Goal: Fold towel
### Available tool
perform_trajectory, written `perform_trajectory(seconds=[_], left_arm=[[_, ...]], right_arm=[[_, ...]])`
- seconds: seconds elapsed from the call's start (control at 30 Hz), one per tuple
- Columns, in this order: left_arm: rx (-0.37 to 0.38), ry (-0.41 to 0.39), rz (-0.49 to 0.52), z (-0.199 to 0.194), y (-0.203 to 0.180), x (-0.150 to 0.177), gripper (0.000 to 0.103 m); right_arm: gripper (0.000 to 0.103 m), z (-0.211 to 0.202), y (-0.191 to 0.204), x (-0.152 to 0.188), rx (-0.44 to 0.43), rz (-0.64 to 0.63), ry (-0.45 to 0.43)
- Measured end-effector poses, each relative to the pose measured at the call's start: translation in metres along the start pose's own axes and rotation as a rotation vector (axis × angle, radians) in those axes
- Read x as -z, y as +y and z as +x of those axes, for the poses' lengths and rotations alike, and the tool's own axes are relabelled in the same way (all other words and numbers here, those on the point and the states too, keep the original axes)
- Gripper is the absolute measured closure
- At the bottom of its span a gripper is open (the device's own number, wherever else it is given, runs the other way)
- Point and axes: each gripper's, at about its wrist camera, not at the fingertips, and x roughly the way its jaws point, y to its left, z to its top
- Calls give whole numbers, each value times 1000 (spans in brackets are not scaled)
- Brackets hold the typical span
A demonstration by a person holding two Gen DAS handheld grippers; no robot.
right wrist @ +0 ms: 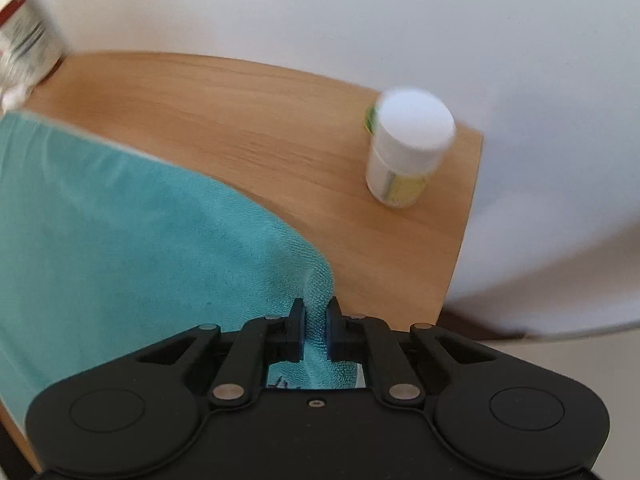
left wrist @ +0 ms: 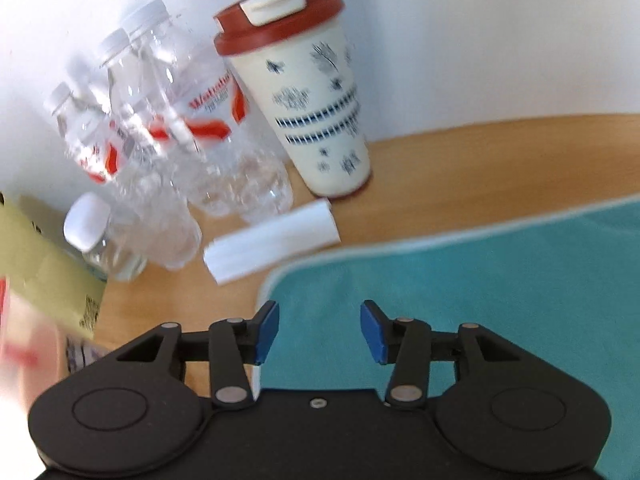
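Teal terry-cloth towel [left wrist: 480, 280] lies flat on the wooden table [left wrist: 440, 168]; the left gripper [left wrist: 319, 330], fingers spread and empty, hovers over its corner. Right wrist view: the right gripper [right wrist: 316, 320] pinches a raised towel corner. The fold looks begun; next, the left should grasp its corner.

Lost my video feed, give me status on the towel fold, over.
Left gripper open over the towel. Right gripper shut on towel corner. Bottles, tumbler beside left edge; white jar clear right.

Both wrist views look closely down onto the towel [left wrist: 480, 280].
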Motion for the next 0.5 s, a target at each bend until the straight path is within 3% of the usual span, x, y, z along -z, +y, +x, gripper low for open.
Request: perform_trajectory(seconds=[0.07, 0.17, 0.27, 0.4, 0.5], left_arm=[[9, 28, -3, 1, -4, 8, 54], [14, 61, -22, -2, -10, 19, 54], [25, 83, -16, -1, -15, 24, 44], [16, 101, -7, 0, -20, 27, 44], [28, 106, -24, 2, -17, 29, 40]], right_arm=[[93, -10, 15, 1, 53, -45, -40], [93, -35, 56, 16, 198, -174, -139], [92, -43, 86, 41, 319, -333, -191], [90, -40, 128, 73, 214, -442, -160], [87, -46, 140, 86, 169, -419, -149]])
